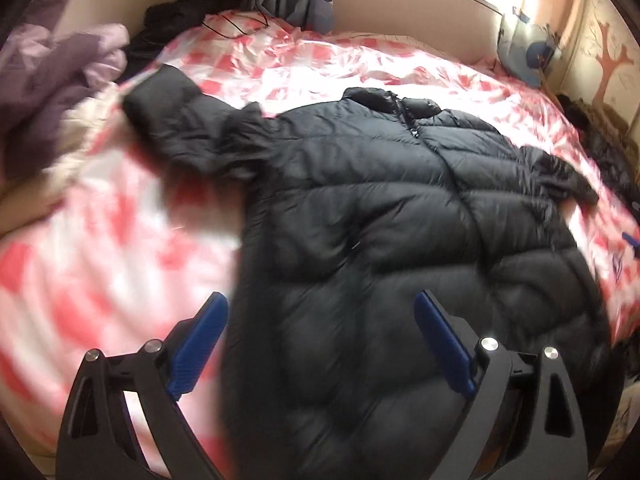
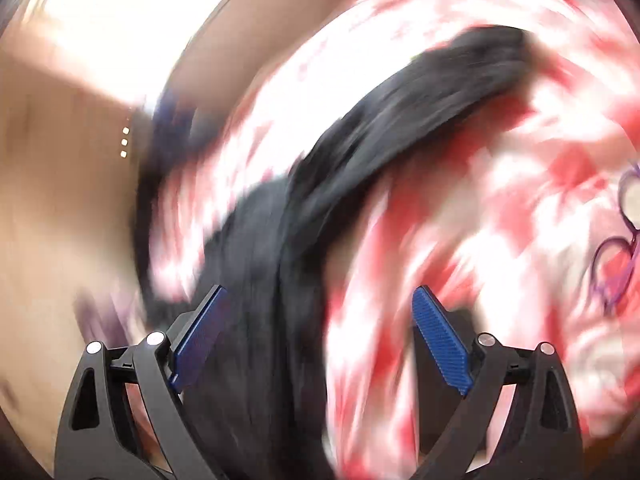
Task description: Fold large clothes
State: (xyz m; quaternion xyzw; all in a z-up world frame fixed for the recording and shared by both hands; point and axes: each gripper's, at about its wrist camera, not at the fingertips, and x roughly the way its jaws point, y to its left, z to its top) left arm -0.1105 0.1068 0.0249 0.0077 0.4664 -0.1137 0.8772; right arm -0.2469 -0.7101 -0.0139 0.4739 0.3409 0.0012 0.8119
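Hovering over the bed, the left gripper (image 1: 320, 340) has its blue fingers (image 1: 200, 344) spread wide and nothing between them, poised above the lower hem of the black puffer jacket (image 1: 400, 220). That jacket lies front-up on the pink-and-white checked bedspread (image 1: 120, 248), collar toward the headboard (image 1: 400, 8), zip line running up the middle, one sleeve (image 1: 180, 120) flung out to the side and the other sleeve (image 1: 560, 176) crumpled on the opposite edge. Spread flat like this, it looks laid out ready for a first fold, and the sleeves are probably what needs tucking in before the body is doubled over. Over on the right wrist view, everything is smeared with motion blur; the right gripper (image 2: 320, 340) also shows its fingers (image 2: 440, 340) well apart, gripping nothing, with a long band of black fabric (image 2: 360, 160) running away from between them, likely a sleeve or side edge of the same jacket, though the blur makes it impossible to say which. A purple heap of bedding (image 1: 52, 76) sits at the far side of the bed, clear of the work. My read: both hands are lining up for a grab, and slippery puffy fabric may need a deep bite to hold.
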